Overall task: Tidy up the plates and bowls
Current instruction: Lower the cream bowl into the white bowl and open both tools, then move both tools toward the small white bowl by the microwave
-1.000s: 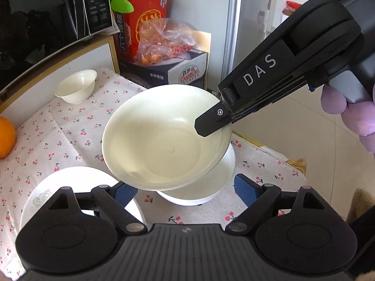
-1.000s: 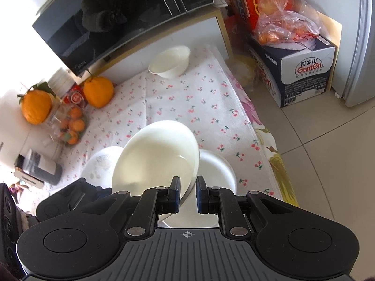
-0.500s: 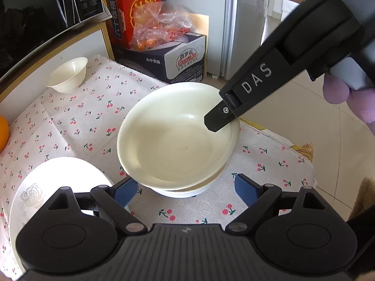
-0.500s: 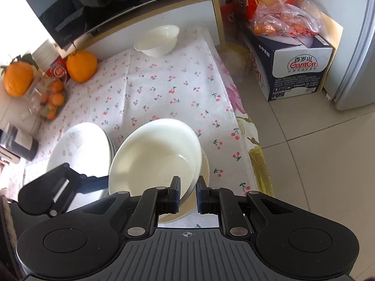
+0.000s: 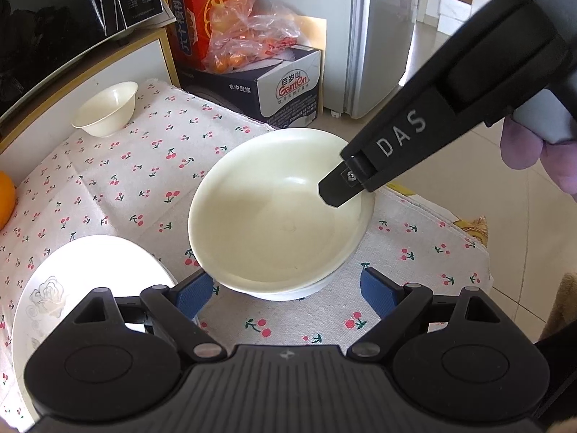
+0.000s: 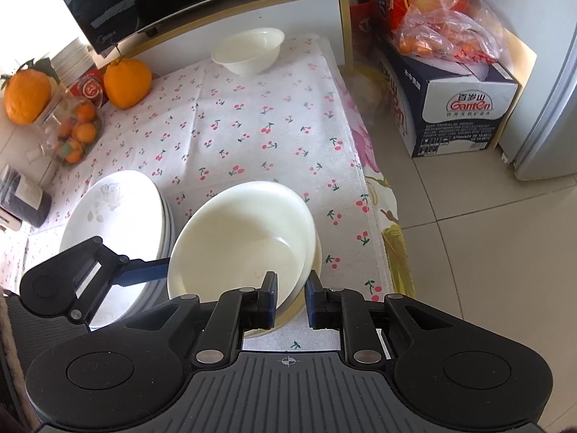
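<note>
Bowl (image 6: 241,238) lowered since earlier frame, now nested in 2nd bowl (image 5: 288,292); right gripper (image 6: 291,303) fingers opening off rim; left gripper (image 5: 285,296) fingers apart, empty. Small bowl (image 6: 249,50) left; plates (image 6: 111,223) stacked.

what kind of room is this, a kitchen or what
Most likely a home kitchen or dining corner. A microwave sits on a counter behind a table with a cherry-print cloth, a fridge stands on the tiled floor, and a boxed case of bottled water is beside it.
</note>
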The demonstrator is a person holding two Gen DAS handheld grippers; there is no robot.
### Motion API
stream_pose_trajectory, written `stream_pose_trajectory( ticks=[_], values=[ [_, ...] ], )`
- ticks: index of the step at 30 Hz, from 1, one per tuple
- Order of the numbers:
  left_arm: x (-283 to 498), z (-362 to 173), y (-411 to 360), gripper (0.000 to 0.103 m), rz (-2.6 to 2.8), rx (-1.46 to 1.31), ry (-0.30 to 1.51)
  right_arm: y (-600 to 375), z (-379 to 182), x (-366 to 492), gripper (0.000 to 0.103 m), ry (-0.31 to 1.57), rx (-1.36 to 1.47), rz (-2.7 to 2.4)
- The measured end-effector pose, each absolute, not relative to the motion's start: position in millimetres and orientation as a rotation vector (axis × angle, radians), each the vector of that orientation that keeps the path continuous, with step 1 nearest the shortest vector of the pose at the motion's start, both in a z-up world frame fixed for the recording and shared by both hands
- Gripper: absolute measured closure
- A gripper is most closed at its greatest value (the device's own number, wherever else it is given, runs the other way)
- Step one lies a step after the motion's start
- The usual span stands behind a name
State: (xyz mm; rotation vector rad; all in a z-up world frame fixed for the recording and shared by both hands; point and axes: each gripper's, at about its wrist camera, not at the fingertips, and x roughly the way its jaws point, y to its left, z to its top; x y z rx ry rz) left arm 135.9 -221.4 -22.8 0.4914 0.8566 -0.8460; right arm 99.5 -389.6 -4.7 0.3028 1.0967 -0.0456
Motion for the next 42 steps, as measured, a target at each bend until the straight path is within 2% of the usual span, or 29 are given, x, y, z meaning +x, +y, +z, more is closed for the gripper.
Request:
stream_pose_trajectory(
  ticks=[2,6,16,29,35,42],
  values=[
    [135.6,-22.8,-221.2,0.015,-0.844,0.491,0.857,-391.5,-4.4,99.2,0.071,1.096,0.314,-0.054],
    [136.4,-22.4,-220.5,0.015,-0.836,0.485,0.86,-394.9,-4.0,98.3,0.064,1.091,0.328,-0.063],
    [137.3,-20.6,-219.3,0.01,-0.833,0.473,0.867,-400.9,0.0,98.0,0.035,1.069,0.355,-0.078],
    [135.8,10.9,-207.3,0.003,-0.863,0.425,0.855,-417.5,22.0,101.3,0.018,0.997,0.461,-0.027],
    [147.9,33.3,-200.1,0.001,-0.826,0.4,0.812,-424.1,42.2,115.5,0.013,0.956,0.506,-0.042],
    [187.6,48.2,-195.0,0.001,-0.704,0.401,0.798,-429.9,63.3,156.8,0.012,0.922,0.535,-0.032]
  ],
)
